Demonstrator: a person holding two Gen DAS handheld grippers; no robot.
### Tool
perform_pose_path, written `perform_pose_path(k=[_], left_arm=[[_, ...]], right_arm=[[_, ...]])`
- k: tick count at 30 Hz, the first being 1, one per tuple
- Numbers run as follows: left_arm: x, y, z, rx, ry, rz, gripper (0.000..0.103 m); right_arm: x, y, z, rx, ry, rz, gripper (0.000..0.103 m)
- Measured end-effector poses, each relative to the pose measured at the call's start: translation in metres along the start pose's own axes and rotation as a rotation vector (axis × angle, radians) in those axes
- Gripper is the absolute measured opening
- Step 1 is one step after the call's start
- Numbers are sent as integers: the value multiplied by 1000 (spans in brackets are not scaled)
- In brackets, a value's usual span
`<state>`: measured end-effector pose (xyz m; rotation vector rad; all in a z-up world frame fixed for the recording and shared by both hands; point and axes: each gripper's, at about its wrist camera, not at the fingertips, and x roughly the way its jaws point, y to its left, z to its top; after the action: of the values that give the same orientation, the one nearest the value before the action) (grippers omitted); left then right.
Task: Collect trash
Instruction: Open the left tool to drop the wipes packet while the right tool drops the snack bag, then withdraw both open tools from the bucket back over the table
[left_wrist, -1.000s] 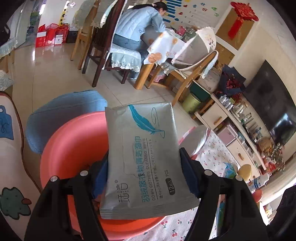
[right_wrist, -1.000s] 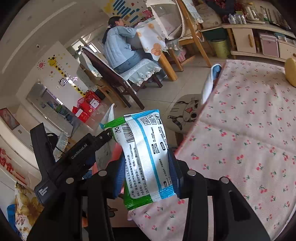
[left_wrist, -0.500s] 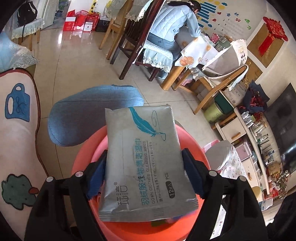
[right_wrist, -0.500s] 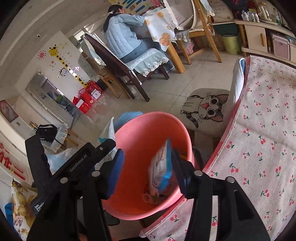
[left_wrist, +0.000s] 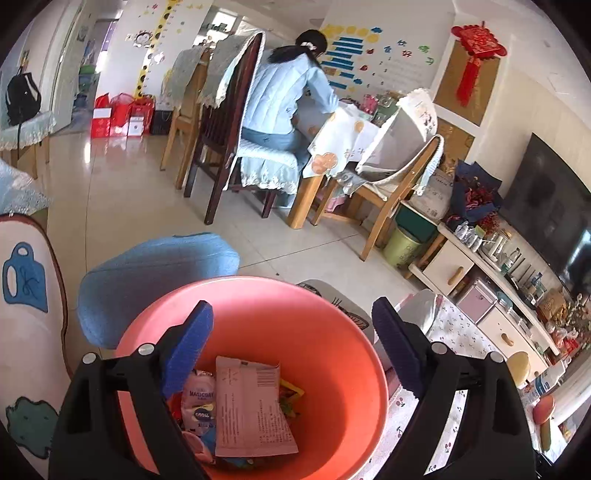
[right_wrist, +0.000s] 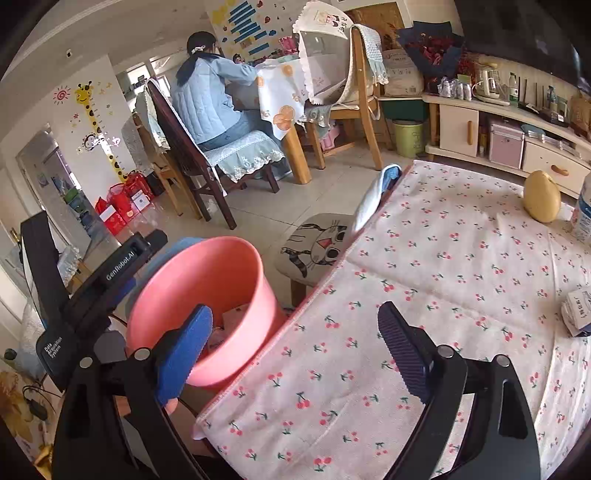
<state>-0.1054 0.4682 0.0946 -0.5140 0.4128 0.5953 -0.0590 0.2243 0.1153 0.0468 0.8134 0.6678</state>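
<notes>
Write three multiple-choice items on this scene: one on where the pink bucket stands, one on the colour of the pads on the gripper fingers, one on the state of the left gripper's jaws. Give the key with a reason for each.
1. Where does the pink bucket stand?
A. On the tablecloth
B. Beside the edge of the table, off the cloth
C. On the cat-print stool

2. What colour are the pads on the fingers of the left gripper?
A. Blue
B. Red
C. Yellow

3. How do the left gripper's jaws stand?
A. Shut on a wipes pack
B. Shut on nothing
C. Open and empty

Key:
1. B: the right wrist view shows the bucket next to the cherry-print cloth's edge, lower than it.
2. A: both pads show blue against the black frame.
3. C: the jaws stand wide apart over the bucket, and the packets lie loose inside it.
</notes>
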Motion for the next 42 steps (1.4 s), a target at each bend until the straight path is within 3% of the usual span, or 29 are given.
perform_pose_path(k=[4, 10, 14, 25, 42], left_arm=[[-3, -18, -4, 35, -22, -67, 88], [-12, -49, -15, 131, -68, -108, 95], [-10, -68, -25, 221, -14, -95, 95], [-13, -100, -49, 347, 67, -105, 97], [-18, -138, -79, 403, 102, -214, 97]], right_arm=[[-12, -16, -11, 4, 6, -26, 90], [-33, -40, -23, 17, -9, -49, 91], [-45, -51, -31, 23, -34, -64, 92], [-74, -83, -52, 62, -127, -93, 94], [-98, -106, -65, -17, -219, -131, 98]])
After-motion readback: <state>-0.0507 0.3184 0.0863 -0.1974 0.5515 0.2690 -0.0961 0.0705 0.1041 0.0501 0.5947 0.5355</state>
